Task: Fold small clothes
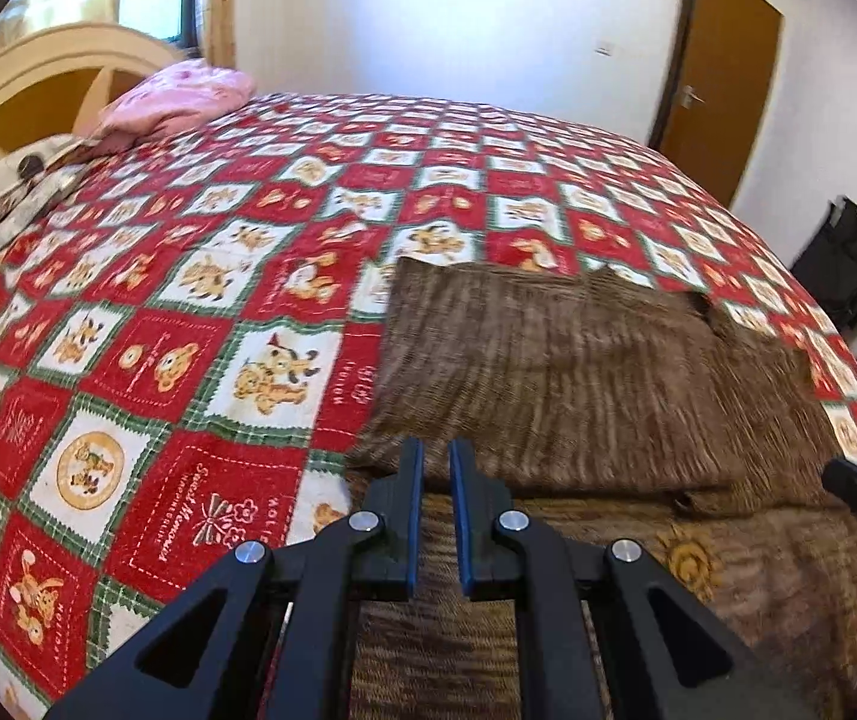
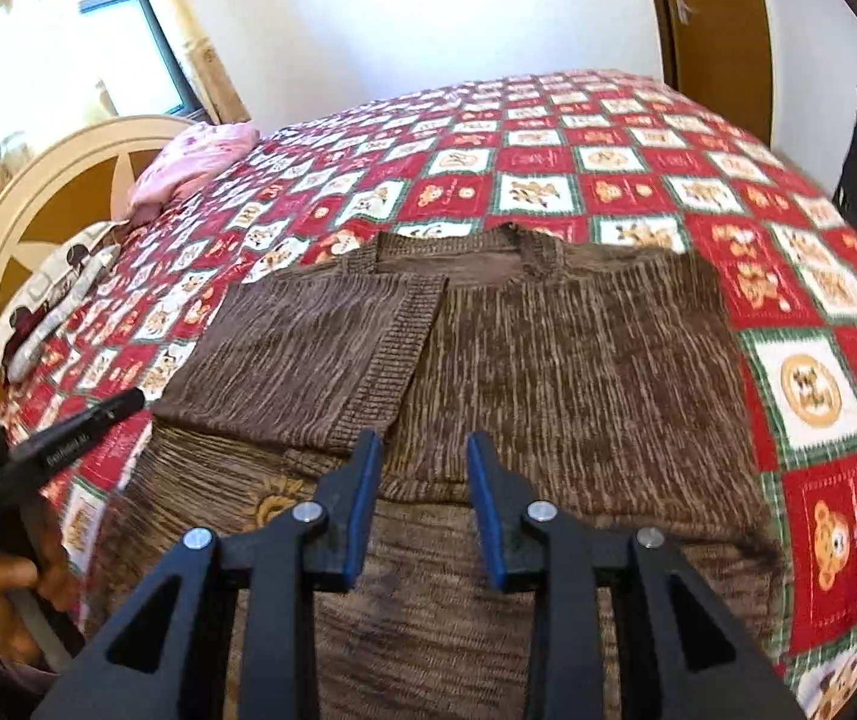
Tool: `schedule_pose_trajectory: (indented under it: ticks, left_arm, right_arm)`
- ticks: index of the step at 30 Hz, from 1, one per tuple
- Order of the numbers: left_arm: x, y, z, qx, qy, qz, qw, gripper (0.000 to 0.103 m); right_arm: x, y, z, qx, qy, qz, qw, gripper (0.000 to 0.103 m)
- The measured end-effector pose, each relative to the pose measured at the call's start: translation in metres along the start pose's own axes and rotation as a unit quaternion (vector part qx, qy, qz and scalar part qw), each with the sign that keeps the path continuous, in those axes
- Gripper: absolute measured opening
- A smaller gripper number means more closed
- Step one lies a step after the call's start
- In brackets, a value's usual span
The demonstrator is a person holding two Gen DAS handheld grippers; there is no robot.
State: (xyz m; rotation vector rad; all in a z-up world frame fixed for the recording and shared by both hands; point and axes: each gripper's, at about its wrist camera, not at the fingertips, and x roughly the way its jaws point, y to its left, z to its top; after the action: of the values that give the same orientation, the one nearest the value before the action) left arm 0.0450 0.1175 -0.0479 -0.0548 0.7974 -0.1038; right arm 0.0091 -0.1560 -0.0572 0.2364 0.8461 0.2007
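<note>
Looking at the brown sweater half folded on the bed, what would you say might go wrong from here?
1. The folded-in sleeve panel lies loose on the brown sweater; dragging the body may undo it.
2. The right gripper is open with nothing between its pads, and the left gripper is shut and empty, so the knit is unheld.
3. The checked bedspread may bunch up with the sweater if a gripper pinches too deep.

Sweater [image 2: 548,360] on quilted bed [image 2: 608,168]
</note>
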Motion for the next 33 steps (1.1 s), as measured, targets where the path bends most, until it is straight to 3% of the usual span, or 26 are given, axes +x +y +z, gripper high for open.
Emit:
schedule_pose_trajectory:
  ticks: [1,4,6,11,13,17,21,26,33]
  left_arm:
    - [-0.002,0.000,-0.002,0.006,-0.001,0.000,1.0000,0.009]
    - [-0.004,0.004,-0.013,0.009,0.012,-0.002,0.9999,0.009]
    - [-0.008,0.011,-0.023,0.004,0.021,0.001,0.9998,0.009]
    - [-0.034,0.031,-0.037,0.005,0.002,-0.005,1.0000,0.009]
    - [-0.044,0.040,-0.041,0.018,0.003,0.019,0.9996,0.009]
    - [-0.065,0.063,-0.047,0.015,-0.003,0.037,0.9992,0.010]
    - [-0.098,0.097,-0.057,-0.007,-0.015,0.057,0.9982,0.010]
    - [-0.134,0.128,-0.074,-0.031,-0.034,0.086,0.9953,0.010]
    - [-0.163,0.146,-0.092,-0.047,-0.055,0.109,0.9914,0.010]
  right_arm:
    - [-0.001,0.000,-0.002,0.001,0.004,-0.003,1.000,0.036]
    - [0.001,-0.001,-0.011,-0.008,0.017,-0.017,1.000,0.051]
    - [0.003,0.000,-0.018,-0.011,0.031,-0.028,0.999,0.052]
    - [-0.015,0.013,-0.027,-0.024,0.030,0.015,0.999,0.053]
    - [-0.021,0.026,-0.032,-0.037,0.031,0.031,0.998,0.060]
    - [-0.031,0.062,-0.049,-0.077,0.043,0.085,0.992,0.061]
    - [-0.037,0.108,-0.072,-0.147,0.069,0.137,0.977,0.061]
    - [-0.041,0.163,-0.109,-0.223,0.105,0.208,0.947,0.061]
    - [-0.043,0.220,-0.162,-0.328,0.140,0.241,0.903,0.060]
